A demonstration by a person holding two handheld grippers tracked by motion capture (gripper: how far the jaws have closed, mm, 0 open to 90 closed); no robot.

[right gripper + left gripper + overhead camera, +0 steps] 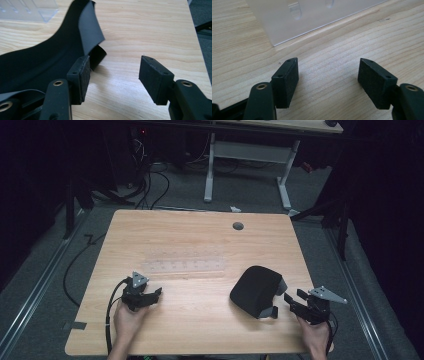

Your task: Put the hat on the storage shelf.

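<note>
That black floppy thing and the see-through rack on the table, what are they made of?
Black item: probably matte fabric or soft rubbery sheet; its thin edges curl and fold. Rack: likely clear glossy plastic, acrylic perhaps; wood grain shows through and its edges catch light.

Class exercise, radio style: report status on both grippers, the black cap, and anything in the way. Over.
Left gripper open, empty. Right gripper open, beside the black cap, not gripping. Clear plastic rack lies flat behind, off the path.

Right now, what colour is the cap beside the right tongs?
Black all over, the cap shows best in the high view.
</note>
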